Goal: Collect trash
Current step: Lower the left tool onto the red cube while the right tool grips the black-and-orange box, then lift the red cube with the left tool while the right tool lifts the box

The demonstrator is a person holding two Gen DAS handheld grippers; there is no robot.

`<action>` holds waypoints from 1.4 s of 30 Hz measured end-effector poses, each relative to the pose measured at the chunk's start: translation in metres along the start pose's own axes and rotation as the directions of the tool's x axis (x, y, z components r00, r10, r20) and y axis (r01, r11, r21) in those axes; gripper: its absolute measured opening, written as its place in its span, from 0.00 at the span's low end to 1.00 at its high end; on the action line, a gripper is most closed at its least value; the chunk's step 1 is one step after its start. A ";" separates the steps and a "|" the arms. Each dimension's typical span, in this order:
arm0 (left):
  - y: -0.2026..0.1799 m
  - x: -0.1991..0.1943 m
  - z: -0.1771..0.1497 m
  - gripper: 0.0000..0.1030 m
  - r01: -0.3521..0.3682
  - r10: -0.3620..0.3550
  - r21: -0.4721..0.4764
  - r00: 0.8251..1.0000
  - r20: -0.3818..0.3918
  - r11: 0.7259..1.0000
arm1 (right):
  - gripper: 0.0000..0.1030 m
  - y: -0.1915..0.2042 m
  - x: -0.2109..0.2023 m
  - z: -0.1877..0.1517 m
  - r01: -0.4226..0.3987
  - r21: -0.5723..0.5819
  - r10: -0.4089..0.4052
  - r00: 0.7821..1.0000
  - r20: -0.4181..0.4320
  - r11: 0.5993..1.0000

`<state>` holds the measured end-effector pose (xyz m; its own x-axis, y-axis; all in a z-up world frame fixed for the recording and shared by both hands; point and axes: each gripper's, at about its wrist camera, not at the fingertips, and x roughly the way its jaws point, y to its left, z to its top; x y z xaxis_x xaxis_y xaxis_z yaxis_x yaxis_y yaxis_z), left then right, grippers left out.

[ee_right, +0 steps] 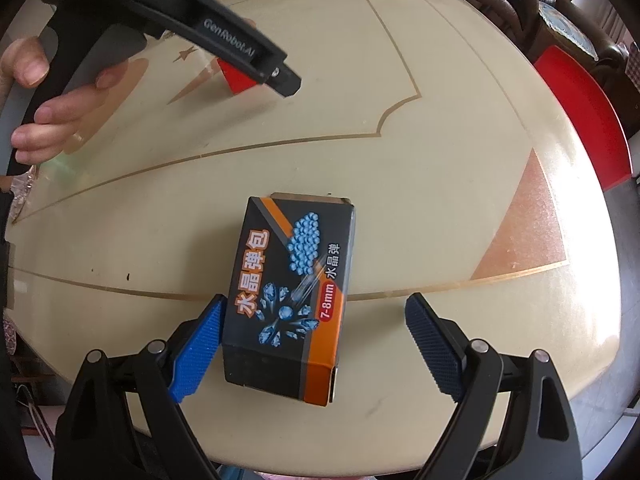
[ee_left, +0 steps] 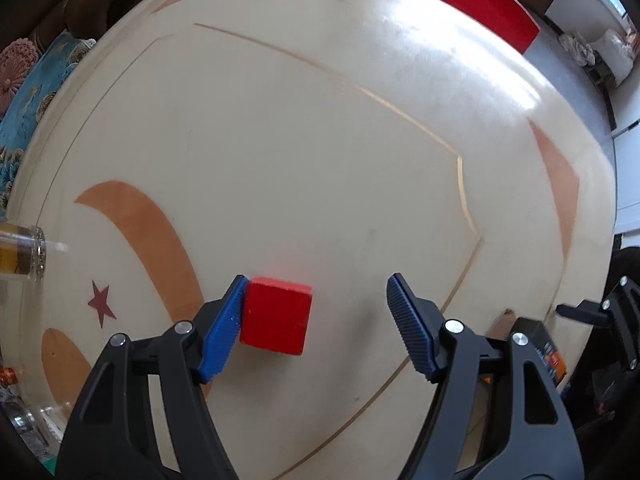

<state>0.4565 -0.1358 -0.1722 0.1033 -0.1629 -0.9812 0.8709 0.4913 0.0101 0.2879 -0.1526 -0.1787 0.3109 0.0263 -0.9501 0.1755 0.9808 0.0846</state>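
Note:
In the left wrist view a small red box (ee_left: 277,315) lies on the cream table (ee_left: 320,140) between my left gripper's (ee_left: 316,320) open jaws, touching the left blue pad (ee_left: 224,332). In the right wrist view a dark and orange carton printed with blue beads (ee_right: 290,300) lies on the table (ee_right: 420,184) between my right gripper's (ee_right: 314,344) open jaws, against the left blue pad (ee_right: 198,352). The left gripper's body shows at the top left of that view, held by a hand (ee_right: 60,116), with the red box (ee_right: 237,78) partly hidden behind it.
A red tray (ee_left: 468,0) sits at the table's far edge; it also shows in the right wrist view (ee_right: 580,120). A glass jar (ee_left: 22,254) stands at the left edge. Upholstered chairs (ee_left: 36,80) surround the table.

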 end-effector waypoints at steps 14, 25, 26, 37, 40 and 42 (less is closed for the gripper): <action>-0.007 0.000 -0.011 0.53 0.004 -0.005 -0.045 1.000 -0.020 0.999 | 0.62 0.023 0.000 -0.014 0.082 -0.024 -0.081 0.995 0.066 0.996; -0.012 -0.002 -0.013 0.32 -0.015 0.008 -0.140 0.999 -0.049 0.990 | 0.52 -0.006 -0.011 -0.011 -0.024 0.011 0.024 0.998 0.053 1.000; -0.010 -0.001 -0.012 0.29 -0.016 0.008 -0.149 0.999 -0.053 0.989 | 0.52 -0.007 -0.014 -0.012 -0.010 0.002 0.010 0.998 0.060 1.000; -0.007 -0.015 -0.024 0.29 -0.080 0.072 -0.216 0.996 -0.044 0.973 | 0.52 -0.010 -0.031 -0.006 0.008 -0.022 -0.006 0.995 0.101 1.000; -0.029 -0.023 -0.031 0.29 -0.089 0.084 -0.231 0.996 -0.029 0.969 | 0.52 -0.009 -0.040 -0.007 0.011 -0.033 -0.007 0.994 0.113 0.999; -0.033 -0.032 -0.037 0.29 -0.105 0.104 -0.232 0.994 -0.017 0.967 | 0.52 -0.005 -0.045 -0.010 0.016 -0.043 -0.010 0.992 0.124 0.999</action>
<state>0.4060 -0.1150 -0.1478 0.1850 -0.0964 -0.9780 0.7196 0.6910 0.0680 0.2639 -0.1566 -0.1390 0.4229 -0.0081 -0.9062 0.1403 0.9885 0.0566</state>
